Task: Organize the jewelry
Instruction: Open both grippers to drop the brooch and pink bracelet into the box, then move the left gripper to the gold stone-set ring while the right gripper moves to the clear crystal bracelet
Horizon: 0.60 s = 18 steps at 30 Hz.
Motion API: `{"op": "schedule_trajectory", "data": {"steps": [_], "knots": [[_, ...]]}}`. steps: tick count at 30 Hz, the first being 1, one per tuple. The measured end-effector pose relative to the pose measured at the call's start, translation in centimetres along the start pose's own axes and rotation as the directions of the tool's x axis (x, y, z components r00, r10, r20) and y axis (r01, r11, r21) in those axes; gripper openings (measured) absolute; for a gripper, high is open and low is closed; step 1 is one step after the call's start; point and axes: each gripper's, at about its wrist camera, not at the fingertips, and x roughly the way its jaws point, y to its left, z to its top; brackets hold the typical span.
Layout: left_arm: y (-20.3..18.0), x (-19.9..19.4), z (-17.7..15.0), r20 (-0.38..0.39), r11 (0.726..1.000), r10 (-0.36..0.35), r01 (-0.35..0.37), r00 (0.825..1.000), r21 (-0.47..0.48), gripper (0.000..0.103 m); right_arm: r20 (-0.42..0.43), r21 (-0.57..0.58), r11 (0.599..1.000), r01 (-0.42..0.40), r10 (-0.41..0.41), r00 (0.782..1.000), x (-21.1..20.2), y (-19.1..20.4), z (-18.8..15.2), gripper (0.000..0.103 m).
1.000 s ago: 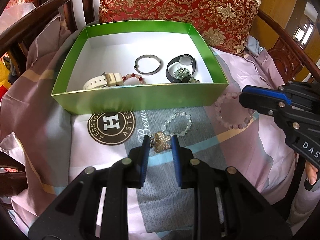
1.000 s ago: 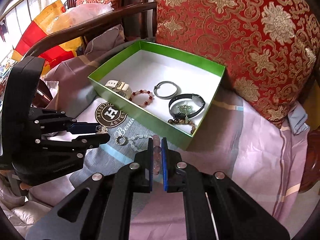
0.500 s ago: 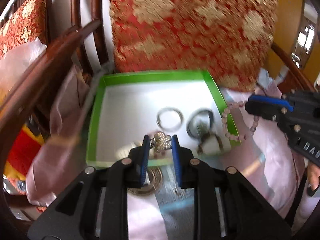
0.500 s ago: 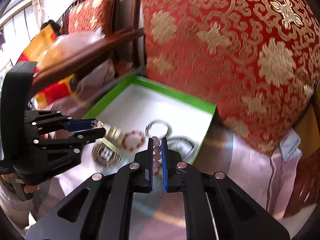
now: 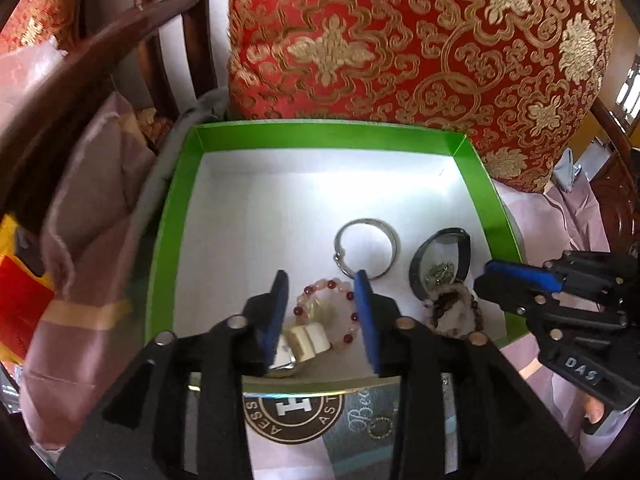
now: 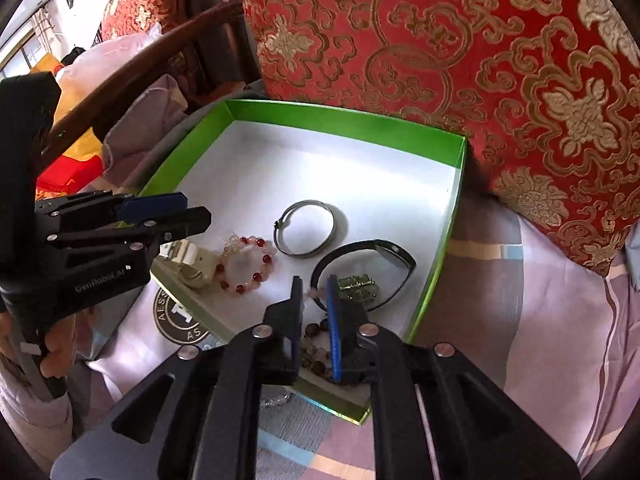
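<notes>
A red and gold cushion [image 5: 420, 40] fills the frame from 11 to 2 o'clock, leaning behind a green box [image 5: 320, 134] with a white floor that sits on a pink patterned cloth [image 6: 540, 320].

The left gripper [image 5: 322, 312] hangs over the box's 6 o'clock wall with its blue fingers [image 5: 278, 312] spread wide and nothing between them. The right gripper [image 6: 314, 320] is at the 4 o'clock corner, parted a little, gripping nothing; beads lie below the gap.

Inside the box, a black band [image 5: 438, 260] lies at 4 o'clock, a steel bangle [image 5: 366, 254] beside it near the centre, a cream watch [image 6: 188, 264] at 7 o'clock, touching a pink and red bead bracelet [image 6: 246, 266].
</notes>
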Motion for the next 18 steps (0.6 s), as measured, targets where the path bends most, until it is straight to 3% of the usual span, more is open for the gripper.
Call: {"op": "schedule_trajectory", "data": {"steps": [2,7,11,14,18], "knots": [[0.2,-1.1,-0.3,0.022,1.0,0.009,-0.009,1.0,-0.005,0.047,0.034,0.007,1.0,-0.006,0.006,0.999,-1.3,0.1,0.0,0.048],[0.4,-4.0,-3.4,0.039,1.0,0.005,-0.005,0.999,0.005,0.046,0.061,-0.031,0.995,-0.095,0.097,0.993,-4.6,1.5,-0.9,0.048],[-0.3,-4.1,-7.0,0.0,1.0,-0.018,0.018,1.0,0.005,0.049,-0.001,-0.113,0.975,-0.19,0.192,0.981,-5.4,3.4,-2.8,0.048],[-1.3,-2.3,-9.8,-0.073,0.999,-0.028,0.029,0.997,0.018,0.049,-0.062,-0.166,0.967,-0.193,0.185,0.981,-3.9,4.2,-5.5,0.048],[-2.9,0.0,-11.8,-0.145,0.997,-0.011,0.021,0.989,0.068,0.049,-0.147,-0.126,0.983,-0.133,0.114,0.982,0.5,3.2,-8.4,0.044]]}}
